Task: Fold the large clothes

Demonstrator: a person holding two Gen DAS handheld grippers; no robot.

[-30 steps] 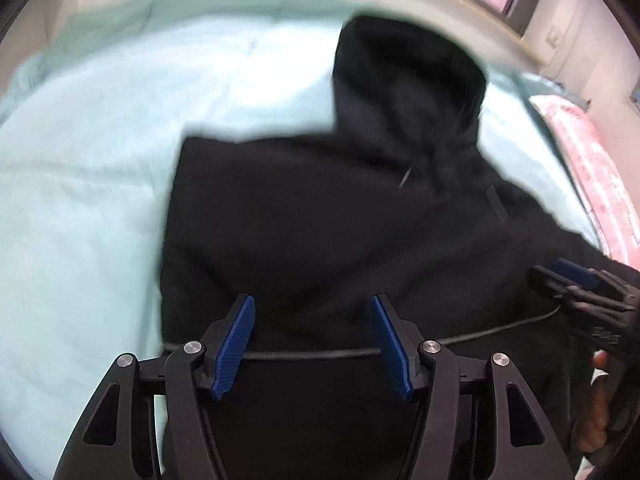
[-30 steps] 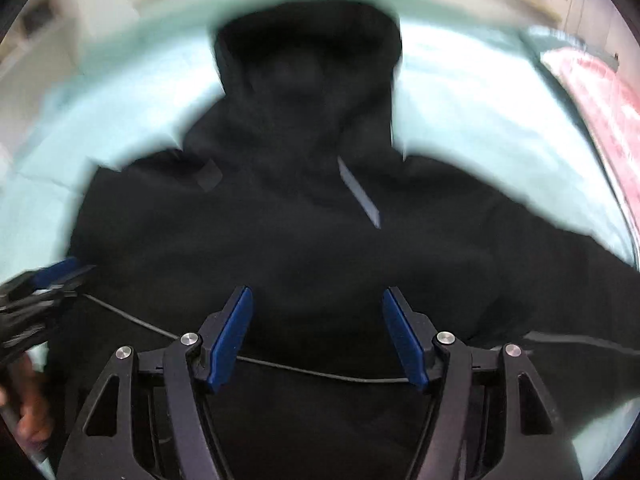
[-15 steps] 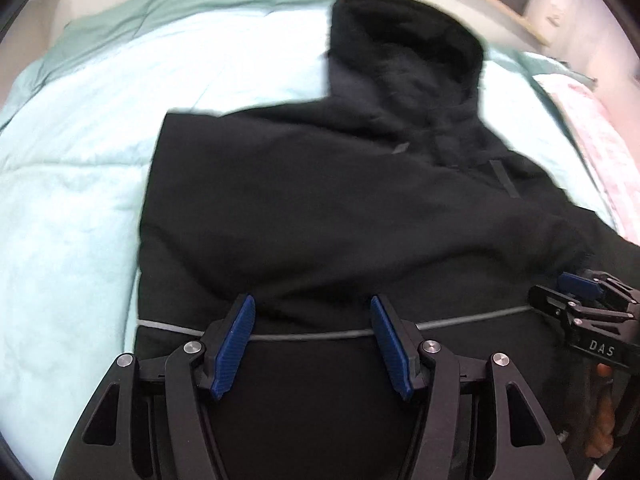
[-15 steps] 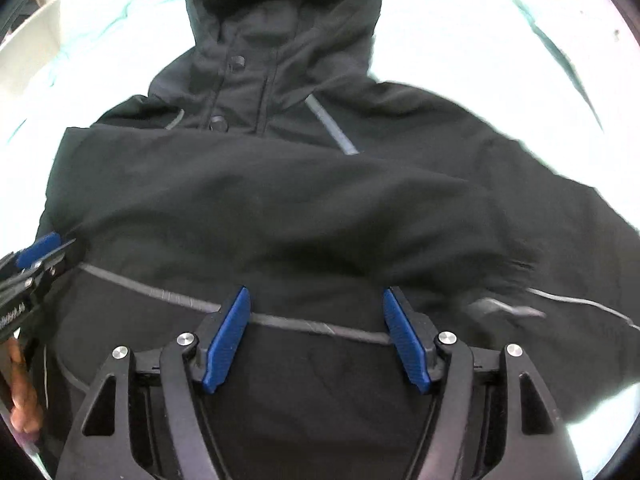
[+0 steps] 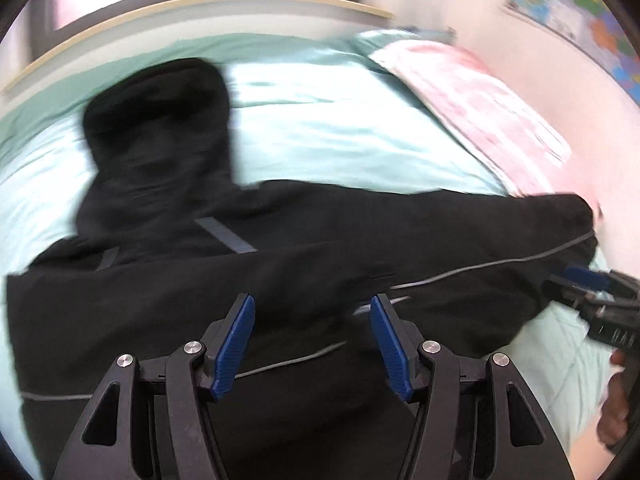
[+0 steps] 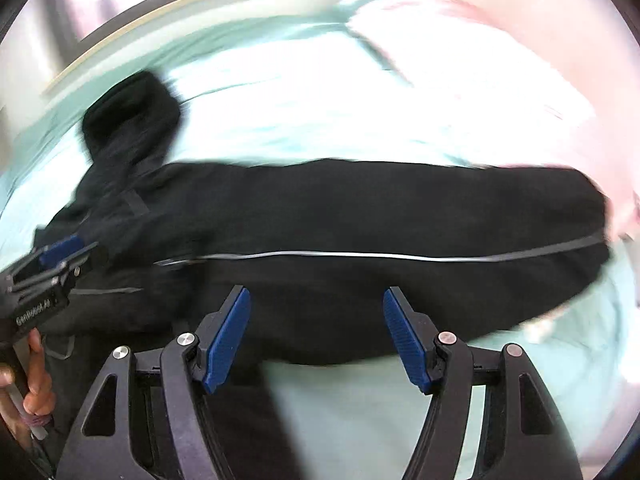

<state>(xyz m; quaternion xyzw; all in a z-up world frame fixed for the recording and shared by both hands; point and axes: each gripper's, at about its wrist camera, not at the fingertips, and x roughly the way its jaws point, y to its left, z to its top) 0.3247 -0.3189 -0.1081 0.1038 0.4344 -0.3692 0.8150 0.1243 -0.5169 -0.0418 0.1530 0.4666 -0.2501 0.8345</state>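
A large black hooded jacket (image 5: 280, 280) with thin grey piping lies spread on the bed, hood to the far left and one sleeve stretched out to the right. It also shows in the right wrist view (image 6: 360, 216). My left gripper (image 5: 312, 340) is open and empty, hovering over the jacket's body. My right gripper (image 6: 316, 336) is open and empty over the sleeve's lower edge. The right gripper shows at the right edge of the left wrist view (image 5: 592, 296), near the sleeve's cuff. The left gripper shows at the left of the right wrist view (image 6: 52, 268).
The bed has a pale mint-green duvet (image 5: 340, 120). A pink patterned pillow (image 5: 480, 104) lies at the far right by a pink wall. A window sill (image 5: 200, 4) runs behind the bed.
Both views have swung to the right: the hood has shifted to the left and the outstretched right sleeve and pink pillow have come into view. Both grippers stayed open.
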